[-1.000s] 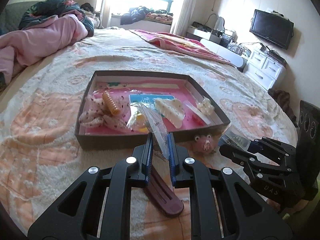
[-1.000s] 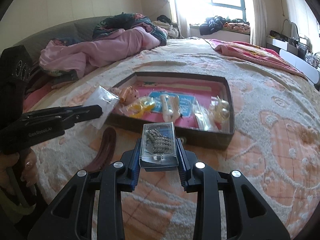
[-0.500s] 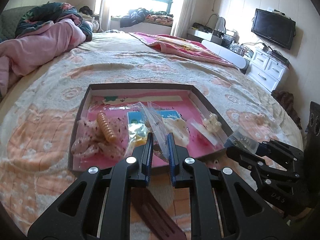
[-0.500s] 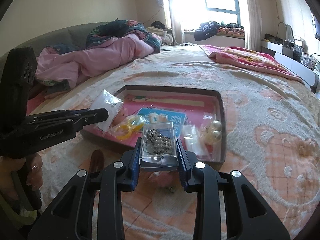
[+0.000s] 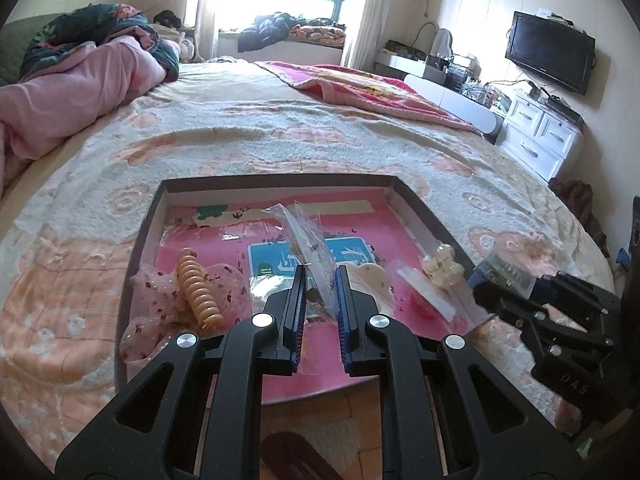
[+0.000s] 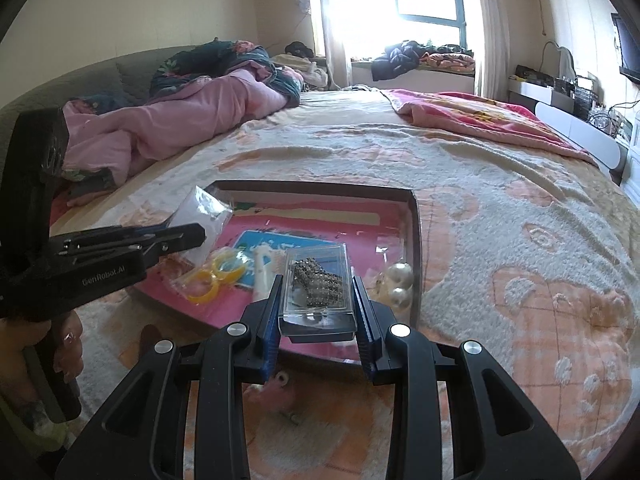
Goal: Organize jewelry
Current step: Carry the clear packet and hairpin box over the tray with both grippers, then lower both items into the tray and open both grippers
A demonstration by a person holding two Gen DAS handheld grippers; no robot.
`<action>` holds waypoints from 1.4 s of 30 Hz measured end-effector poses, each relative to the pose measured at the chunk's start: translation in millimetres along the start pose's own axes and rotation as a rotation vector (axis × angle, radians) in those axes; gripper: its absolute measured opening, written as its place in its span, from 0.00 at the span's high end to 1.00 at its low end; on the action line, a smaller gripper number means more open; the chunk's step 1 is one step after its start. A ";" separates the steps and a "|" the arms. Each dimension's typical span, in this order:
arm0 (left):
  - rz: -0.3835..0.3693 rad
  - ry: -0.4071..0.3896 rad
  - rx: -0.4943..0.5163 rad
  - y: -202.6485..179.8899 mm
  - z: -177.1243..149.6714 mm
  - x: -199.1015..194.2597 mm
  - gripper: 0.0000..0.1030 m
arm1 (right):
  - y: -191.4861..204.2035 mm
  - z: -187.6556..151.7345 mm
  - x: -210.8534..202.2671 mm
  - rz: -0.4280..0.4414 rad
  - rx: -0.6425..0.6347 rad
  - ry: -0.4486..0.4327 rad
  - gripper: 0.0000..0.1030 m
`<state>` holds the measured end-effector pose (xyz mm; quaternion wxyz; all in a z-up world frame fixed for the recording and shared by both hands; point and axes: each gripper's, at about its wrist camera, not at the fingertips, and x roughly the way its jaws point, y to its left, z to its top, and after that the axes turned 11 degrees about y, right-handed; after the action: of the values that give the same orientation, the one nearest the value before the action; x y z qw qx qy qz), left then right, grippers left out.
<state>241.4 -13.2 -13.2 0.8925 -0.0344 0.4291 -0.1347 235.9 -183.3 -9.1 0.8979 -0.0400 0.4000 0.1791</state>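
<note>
Nearby, bedspread (image 5: 280,140) surrounds tray (image 5: 138,240).

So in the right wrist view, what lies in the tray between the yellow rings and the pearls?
A white clip lies on the tray floor between the yellow rings and pearls; the clear case held by the right gripper hides the rest.

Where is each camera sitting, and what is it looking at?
Left wrist: on the left hand-held gripper, looking over its fingers and pinched clear bag into the tray.
Right wrist: on the right hand-held gripper, looking over its clear box at the tray; a hand shows at left.
Shared: tray, bed, window, and each other's gripper.
</note>
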 end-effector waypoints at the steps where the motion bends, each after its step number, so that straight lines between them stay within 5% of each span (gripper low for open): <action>1: -0.004 0.007 -0.004 2.1 0.3 4.4 0.92 | -1.2 2.0 2.3 -0.002 -0.001 0.001 0.70; 27: -0.012 0.086 -0.014 12.9 -7.3 37.6 0.92 | -13.2 14.2 54.7 0.018 0.001 0.102 0.70; 35: -0.004 0.090 -0.008 10.0 -9.0 36.8 0.90 | -18.8 9.5 42.3 0.013 0.028 0.074 0.53; 42: 0.006 0.064 -0.017 9.1 -11.9 26.0 0.65 | -18.5 1.0 21.6 -0.009 0.035 0.023 0.32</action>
<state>249.6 -10.9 -41.9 0.8783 -0.0365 0.4589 -0.1294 256.5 -194.1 -25.5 0.8946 -0.0280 0.4133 0.1674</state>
